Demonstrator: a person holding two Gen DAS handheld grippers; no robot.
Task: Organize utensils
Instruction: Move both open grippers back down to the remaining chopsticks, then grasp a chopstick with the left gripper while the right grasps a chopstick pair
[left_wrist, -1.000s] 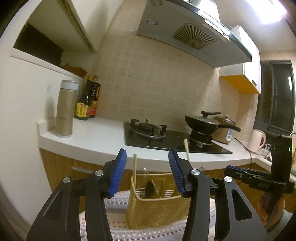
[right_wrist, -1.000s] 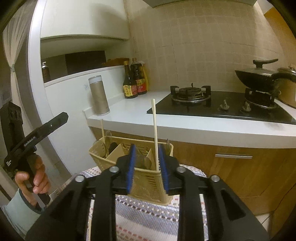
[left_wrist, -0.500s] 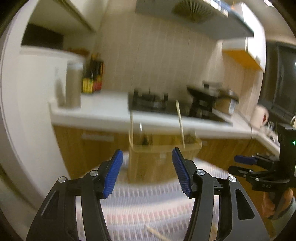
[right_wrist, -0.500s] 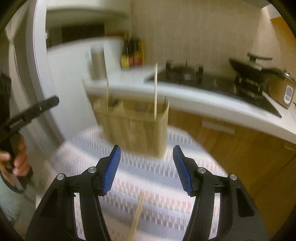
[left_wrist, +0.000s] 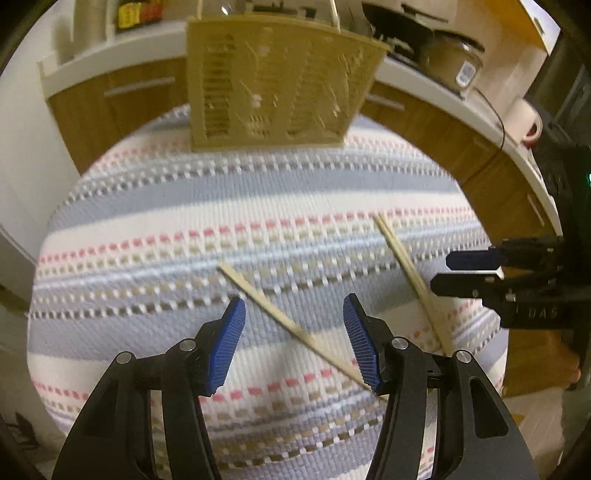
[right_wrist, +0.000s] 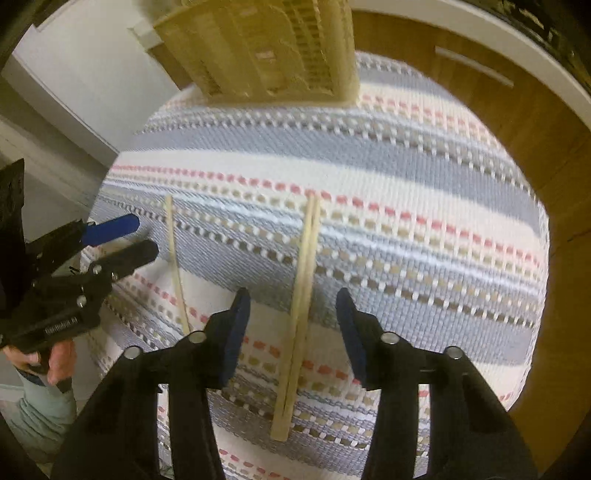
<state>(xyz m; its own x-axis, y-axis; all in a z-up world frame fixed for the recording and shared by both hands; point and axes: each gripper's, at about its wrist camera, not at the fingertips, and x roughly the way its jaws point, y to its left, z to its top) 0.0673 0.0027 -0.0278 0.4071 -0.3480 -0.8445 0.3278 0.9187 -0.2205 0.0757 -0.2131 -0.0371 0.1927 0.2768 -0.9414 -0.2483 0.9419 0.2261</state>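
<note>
A tan slotted utensil basket (left_wrist: 273, 77) stands at the far edge of the striped cloth (left_wrist: 184, 206); it also shows in the right wrist view (right_wrist: 266, 48). A single chopstick (left_wrist: 291, 321) lies diagonally between my open left gripper's (left_wrist: 293, 341) fingers. A pair of chopsticks (right_wrist: 301, 291) lies together on the cloth, between my open right gripper's (right_wrist: 293, 332) fingers. The pair also shows in the left wrist view (left_wrist: 406, 269), and the single chopstick shows in the right wrist view (right_wrist: 176, 266). Both grippers hover just above the cloth and hold nothing.
Behind the basket runs a white kitchen counter (left_wrist: 122, 48) with wooden cabinets (left_wrist: 122, 99), bottles, a pot (left_wrist: 448, 61) and a white kettle (left_wrist: 522, 118). The right gripper (left_wrist: 476, 273) shows at the right edge of the left view; the left gripper (right_wrist: 110, 240) shows at the left edge of the right view.
Both grippers have tilted down from the basket and counter toward the cloth. The right gripper opened after letting go of a chopstick that now stands in the basket.
</note>
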